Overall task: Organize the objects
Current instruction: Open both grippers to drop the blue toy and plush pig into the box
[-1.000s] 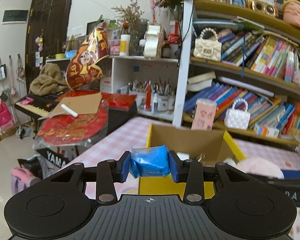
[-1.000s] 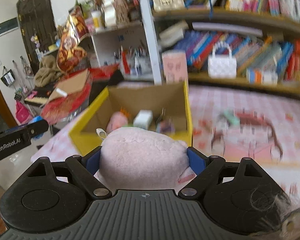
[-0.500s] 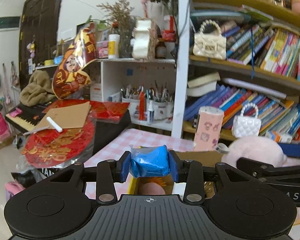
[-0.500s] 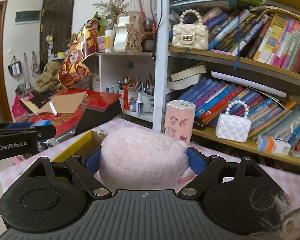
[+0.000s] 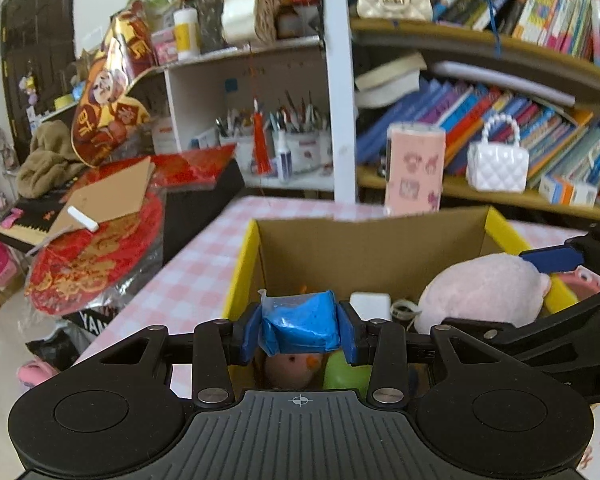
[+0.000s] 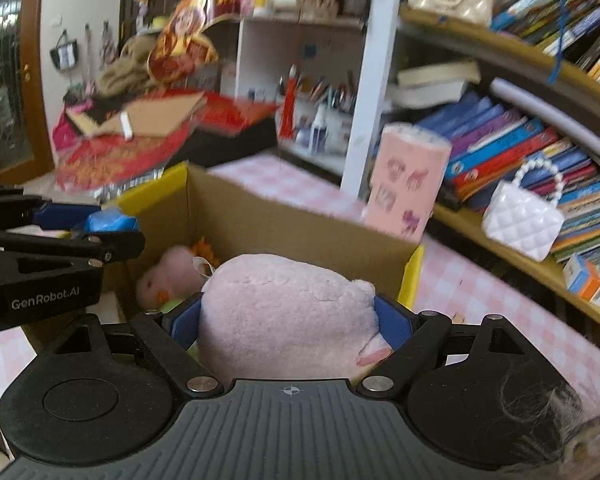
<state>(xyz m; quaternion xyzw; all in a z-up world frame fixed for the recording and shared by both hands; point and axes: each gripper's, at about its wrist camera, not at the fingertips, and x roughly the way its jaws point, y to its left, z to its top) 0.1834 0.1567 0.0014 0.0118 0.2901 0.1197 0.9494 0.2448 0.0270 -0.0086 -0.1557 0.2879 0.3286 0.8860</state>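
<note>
Left gripper [image 5: 300, 330] pinches a blue packet [image 5: 299, 326]; right gripper [image 6: 288, 316] squeezes a pink plush [image 6: 284, 308] above the cardboard box [image 6: 300, 224].

Your left gripper [image 5: 300, 334] is matt black plastic with blue rubbery pads, pinching a crinkled, glossy blue wrapper [image 5: 298, 326]. Your right gripper [image 6: 286, 320] squeezes a fuzzy pale-pink plush toy [image 6: 284, 312] of soft napped cloth. Below them sits a box [image 5: 364, 240] of dull brown corrugated cardboard, its outer faces smooth yellow, near the far edge of a tabletop [image 5: 196, 276] under pink-and-white checked covering.
</note>
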